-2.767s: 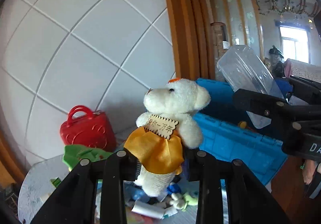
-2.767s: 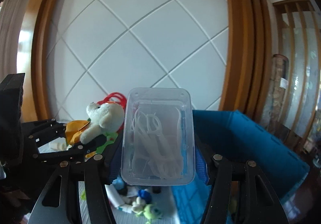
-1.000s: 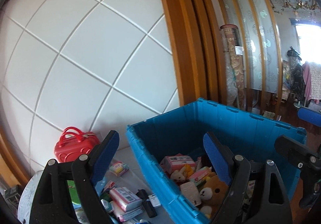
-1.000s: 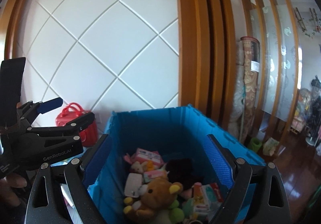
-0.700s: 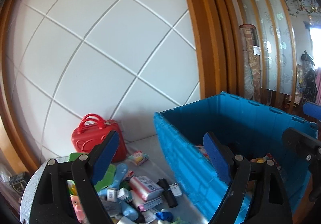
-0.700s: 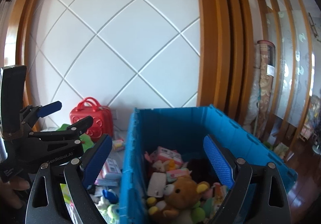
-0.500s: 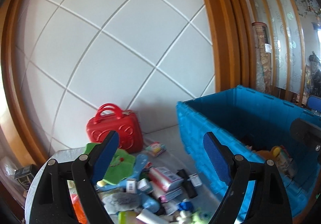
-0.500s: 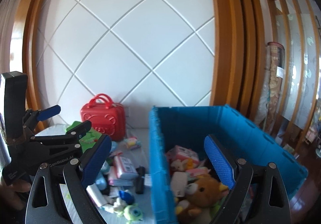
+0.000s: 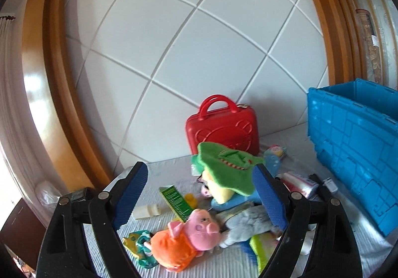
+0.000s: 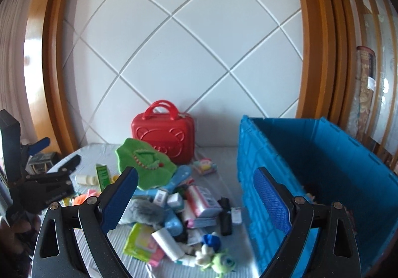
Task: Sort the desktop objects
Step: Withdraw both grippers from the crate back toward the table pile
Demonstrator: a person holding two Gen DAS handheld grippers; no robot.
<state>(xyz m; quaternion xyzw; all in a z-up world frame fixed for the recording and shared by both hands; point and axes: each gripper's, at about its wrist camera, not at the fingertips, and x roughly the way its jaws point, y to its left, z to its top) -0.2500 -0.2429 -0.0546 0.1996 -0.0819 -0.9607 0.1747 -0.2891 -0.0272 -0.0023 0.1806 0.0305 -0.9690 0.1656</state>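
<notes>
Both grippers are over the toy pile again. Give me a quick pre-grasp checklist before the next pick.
1. Left gripper open, nothing held: ok.
2. Right gripper open, nothing held: ok.
3. Pink pig plush lies low between the left fingers, uncovered: ok.
4. Blue crate open on top: ok.
5. Red case stands behind the pile, clear of both grippers: ok.
6. Free room left in the crate: cannot tell.

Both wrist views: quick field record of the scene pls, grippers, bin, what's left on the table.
left gripper: open, empty
right gripper: open, empty
blue bin: on the table's right side, open top
red case: upright against the wall
loose pile: pink pig plush, green plush, green box
table: pile unsorted
</notes>
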